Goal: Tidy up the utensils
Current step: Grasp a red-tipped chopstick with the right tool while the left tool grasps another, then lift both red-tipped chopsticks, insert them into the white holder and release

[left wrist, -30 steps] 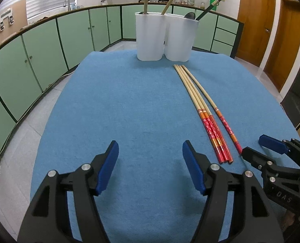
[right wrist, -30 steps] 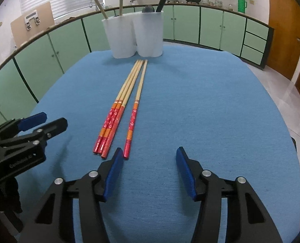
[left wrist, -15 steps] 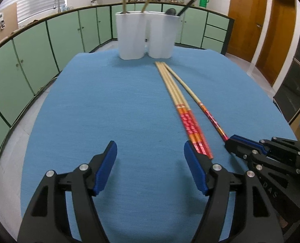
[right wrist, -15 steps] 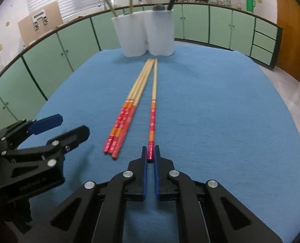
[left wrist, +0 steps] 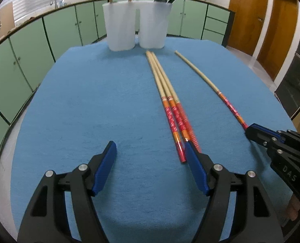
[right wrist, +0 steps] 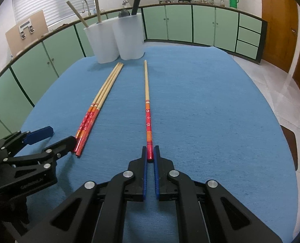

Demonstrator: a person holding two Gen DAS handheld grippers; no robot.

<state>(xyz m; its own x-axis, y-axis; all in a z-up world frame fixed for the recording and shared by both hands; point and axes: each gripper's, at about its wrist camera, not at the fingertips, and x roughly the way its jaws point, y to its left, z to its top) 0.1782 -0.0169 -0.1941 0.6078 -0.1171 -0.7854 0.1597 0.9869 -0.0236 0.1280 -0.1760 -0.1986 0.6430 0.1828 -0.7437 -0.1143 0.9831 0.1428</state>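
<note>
Right wrist view, centre bottom: right tongs [right wrist: 150, 155] pinching the red painted end of a single chopstick [right wrist: 147, 93], pads squeezed tight w/ only that butt end between them. Jaws have just been closing, and the stick is what's between them. Grip sits at the very tail, probably so the bare wood tip leads and can go into a cup tip-first. The stick points straight up the frame, apart from the rest, so nothing else gets dragged along.

Left of it, three more chopsticks [right wrist: 98, 103] lie bunched, touching each other, slanting toward the upper middle, on the blue cloth [right wrist: 210, 111] covering the desk.

Upper middle of frame: two white cups [right wrist: 113, 40] side by side, touching, already holding wooden sticks and a dark-handled utensil. That's the likely drop spot.

Left wrist view: left tongs [left wrist: 150, 162] spread wide, nothing between the pads. The right-hand pad sits just beside the red ends of the bunch [left wrist: 171, 105], so it looks lined up for the next pick, tho not yet around them. Whether that pad touches the nearest stick, can't tell.

Same view, right edge: the closed right tongs [left wrist: 249, 130] hold the lone stick [left wrist: 208, 83], which runs up-left toward the cups [left wrist: 135, 26].

Judgement: early on; one stick gripped, three waiting, none of these four in a cup yet.
</note>
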